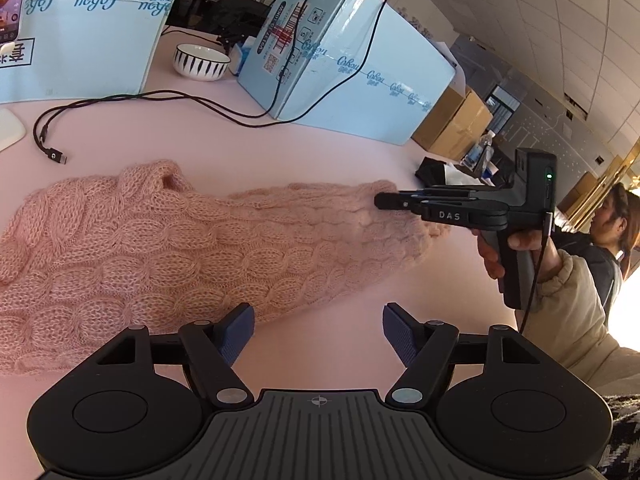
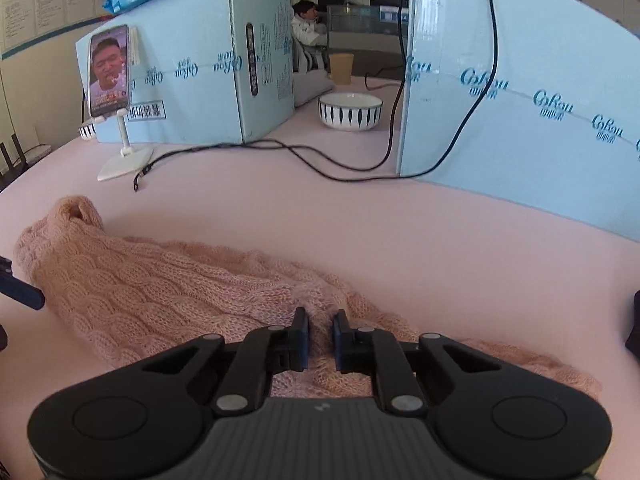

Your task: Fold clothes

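Note:
A pink cable-knit sweater (image 1: pixel 168 248) lies spread on the pink table (image 1: pixel 320 152). My left gripper (image 1: pixel 318 332) stands open at the sweater's near edge, over bare table, with nothing between its blue pads. In the left wrist view my right gripper (image 1: pixel 380 200) comes in from the right, held by a hand, its tips pressed together on the sweater's right end. In the right wrist view the same gripper (image 2: pixel 320 322) is shut on a pinched fold of the pink sweater (image 2: pixel 160 292), knit bunched between the pads.
Two light-blue cartons (image 1: pixel 340 52) (image 2: pixel 192 80) stand at the back with a striped bowl (image 1: pixel 201 62) between them. Black cables (image 1: pixel 132 108) trail across the table. A phone on a white stand (image 2: pixel 110 76) is at the left. A person (image 1: pixel 616 224) sits beyond the right edge.

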A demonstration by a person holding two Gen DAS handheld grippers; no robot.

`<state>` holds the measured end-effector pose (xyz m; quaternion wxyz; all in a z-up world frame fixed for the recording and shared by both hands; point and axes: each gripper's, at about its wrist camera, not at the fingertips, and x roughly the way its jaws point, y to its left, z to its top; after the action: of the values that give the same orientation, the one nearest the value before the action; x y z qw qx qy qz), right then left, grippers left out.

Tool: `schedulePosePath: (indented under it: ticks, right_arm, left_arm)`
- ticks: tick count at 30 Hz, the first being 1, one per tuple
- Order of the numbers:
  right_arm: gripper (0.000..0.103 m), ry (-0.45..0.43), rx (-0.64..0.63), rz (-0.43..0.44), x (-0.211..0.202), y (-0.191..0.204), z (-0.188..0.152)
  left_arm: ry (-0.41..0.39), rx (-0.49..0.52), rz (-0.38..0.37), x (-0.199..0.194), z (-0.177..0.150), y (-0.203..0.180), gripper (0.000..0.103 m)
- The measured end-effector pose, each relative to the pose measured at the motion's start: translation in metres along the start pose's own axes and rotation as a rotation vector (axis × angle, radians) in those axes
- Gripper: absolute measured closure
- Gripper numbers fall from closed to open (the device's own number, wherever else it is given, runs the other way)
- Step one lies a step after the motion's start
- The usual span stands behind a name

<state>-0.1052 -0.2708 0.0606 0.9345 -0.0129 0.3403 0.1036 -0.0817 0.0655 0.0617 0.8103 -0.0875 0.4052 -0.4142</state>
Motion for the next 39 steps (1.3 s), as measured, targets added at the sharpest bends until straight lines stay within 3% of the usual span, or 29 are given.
schedulePosePath:
  ticks: [3,5,7,10,12,13,15,18,21,23,25,27,28,30,32,34,35,37,39]
  right_arm:
    - [0.09,-0.09,0.024,0.002,-0.011,-0.005,0.012]
    - [0.09,-0.098,0.053,0.009,-0.011,-0.009,0.02]
    - [0.087,-0.032,0.095,0.046,-0.006,-0.016,0.023]
    - [0.083,0.105,0.091,0.025,0.015,-0.017,0.015]
    - [0.07,0.161,0.022,-0.019,0.026,-0.008,0.004]
    - [0.068,0.156,-0.013,-0.017,0.025,-0.003,-0.001]
    - [0.048,0.131,-0.061,-0.002,0.019,0.0,-0.007]
    - [0.032,0.042,-0.046,-0.002,-0.006,-0.011,-0.008]
    - [0.028,-0.045,0.082,-0.112,-0.027,-0.044,-0.008]
    - [0.028,-0.077,0.241,-0.227,-0.039,-0.079,-0.013]
    - [0.028,-0.072,0.365,-0.325,-0.042,-0.112,-0.021]
    - [0.027,-0.065,0.392,-0.373,-0.038,-0.132,-0.029]
    - [0.027,-0.052,0.381,-0.378,-0.033,-0.138,-0.033]
    - [0.025,-0.042,0.358,-0.339,-0.022,-0.143,-0.04]
    - [0.026,-0.033,0.342,-0.282,-0.011,-0.141,-0.046]
    - [0.045,-0.015,0.344,-0.241,0.0,-0.14,-0.052]
    - [0.066,-0.011,0.35,-0.217,0.005,-0.141,-0.053]
    - [0.076,-0.055,0.378,-0.211,0.003,-0.142,-0.055]
    - [0.079,-0.103,0.39,-0.232,-0.003,-0.142,-0.056]
  left_arm:
    - [-0.013,-0.01,-0.001,-0.003,0.001,0.0,0.031]
    - [-0.016,-0.007,0.015,-0.004,0.001,-0.001,0.031]
    - [-0.009,-0.007,0.015,-0.004,0.0,-0.001,0.031]
    - [0.004,-0.002,0.018,-0.003,-0.003,-0.002,0.031]
    - [0.009,0.003,0.024,-0.003,-0.003,-0.002,0.031]
    - [0.01,0.003,0.024,-0.002,-0.002,-0.002,0.031]
    - [0.01,-0.001,0.022,-0.002,0.002,-0.001,0.031]
    - [-0.008,0.007,0.032,0.0,0.017,-0.003,0.031]
    - [-0.051,0.028,0.108,0.005,0.042,-0.007,0.031]
    - [-0.061,0.048,0.137,0.011,0.057,-0.006,0.031]
    - [0.022,0.098,0.118,0.033,0.075,-0.005,0.031]
    - [0.145,0.183,0.097,0.06,0.078,-0.008,0.031]
    - [0.199,0.236,0.13,0.075,0.077,-0.013,0.031]
    - [0.205,0.308,0.202,0.088,0.078,-0.019,0.031]
    - [0.191,0.333,0.223,0.094,0.083,-0.02,0.031]
    - [0.199,0.334,0.211,0.098,0.087,-0.017,0.031]
    - [0.217,0.329,0.203,0.101,0.088,-0.015,0.031]
    - [0.25,0.317,0.199,0.107,0.084,-0.011,0.032]
    - [0.254,0.308,0.203,0.108,0.079,-0.01,0.048]
